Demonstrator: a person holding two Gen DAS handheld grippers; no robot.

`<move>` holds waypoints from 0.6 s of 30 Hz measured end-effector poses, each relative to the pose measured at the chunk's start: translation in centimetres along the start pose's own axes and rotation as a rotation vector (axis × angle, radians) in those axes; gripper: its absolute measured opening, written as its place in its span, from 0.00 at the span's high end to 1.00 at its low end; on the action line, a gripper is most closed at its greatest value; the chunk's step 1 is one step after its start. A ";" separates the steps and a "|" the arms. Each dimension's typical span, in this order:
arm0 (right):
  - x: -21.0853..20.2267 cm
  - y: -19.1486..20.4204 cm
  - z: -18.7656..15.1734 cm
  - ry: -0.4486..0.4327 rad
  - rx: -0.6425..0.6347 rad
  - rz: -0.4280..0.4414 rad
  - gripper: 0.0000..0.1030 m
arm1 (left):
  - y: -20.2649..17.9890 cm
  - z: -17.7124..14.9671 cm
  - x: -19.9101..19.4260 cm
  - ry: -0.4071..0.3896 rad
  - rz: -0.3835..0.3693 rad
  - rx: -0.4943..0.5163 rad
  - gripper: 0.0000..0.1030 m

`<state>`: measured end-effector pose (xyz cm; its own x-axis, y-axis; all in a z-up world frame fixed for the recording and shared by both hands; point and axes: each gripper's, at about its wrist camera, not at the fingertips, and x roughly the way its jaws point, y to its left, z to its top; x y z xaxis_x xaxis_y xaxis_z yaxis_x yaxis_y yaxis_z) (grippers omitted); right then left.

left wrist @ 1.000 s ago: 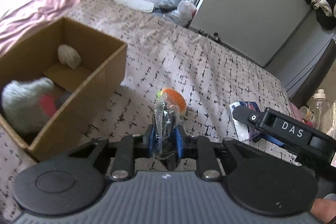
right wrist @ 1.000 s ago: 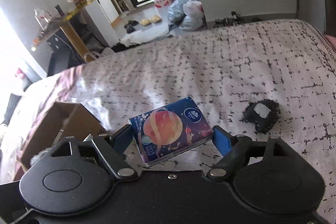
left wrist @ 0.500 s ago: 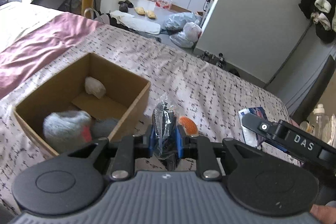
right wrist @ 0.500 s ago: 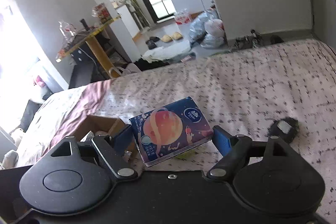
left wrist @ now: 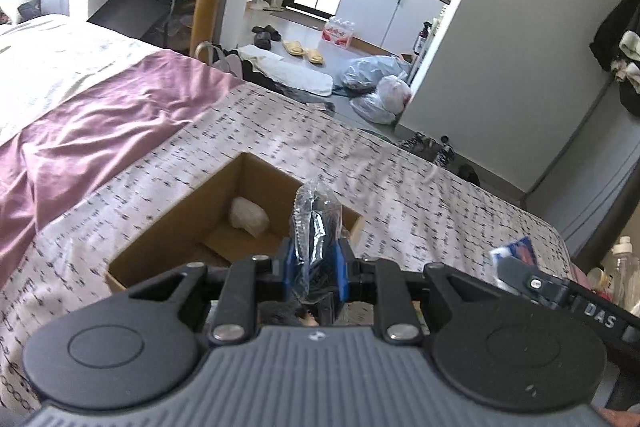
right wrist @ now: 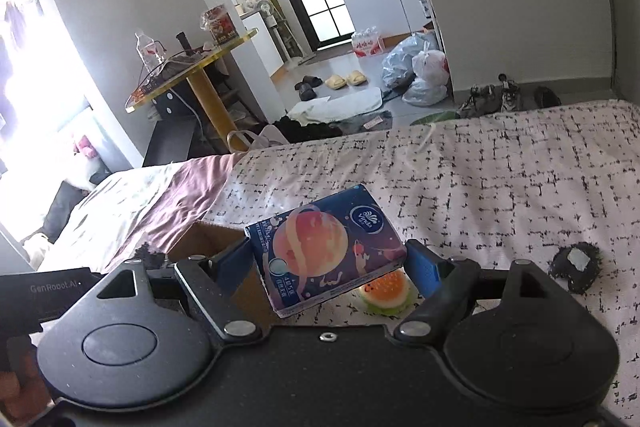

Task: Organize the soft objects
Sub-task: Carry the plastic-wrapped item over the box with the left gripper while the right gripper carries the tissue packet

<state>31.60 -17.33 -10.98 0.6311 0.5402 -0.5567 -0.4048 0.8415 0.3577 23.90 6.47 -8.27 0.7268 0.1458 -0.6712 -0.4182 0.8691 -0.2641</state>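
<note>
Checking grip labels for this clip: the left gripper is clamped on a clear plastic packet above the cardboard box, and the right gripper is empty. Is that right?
Not quite. The right gripper is not empty: the right wrist view shows it shut on a blue tissue pack. The left gripper does clamp the clear plastic packet above the cardboard box.

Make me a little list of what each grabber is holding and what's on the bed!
left gripper: shut on a clear plastic packet with something dark inside
right gripper: shut on a tissue pack with a planet picture
cardboard box: open, on the bed, a white lump inside
bedspread: white with black dashes
also on bed: orange-and-green soft toy, dark fuzzy item
not yet in the box: packet, tissue pack
</note>
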 end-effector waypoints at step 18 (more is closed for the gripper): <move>2.7 4.6 -0.2 -0.017 -0.072 -0.071 0.23 | 8.3 2.8 1.8 0.035 0.010 -0.115 0.81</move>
<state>31.34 -11.98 -10.96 0.6707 0.4798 -0.5656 -0.4047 0.8758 0.2630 23.27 15.28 -9.78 0.7036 0.1362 -0.6974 -0.4870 0.8072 -0.3337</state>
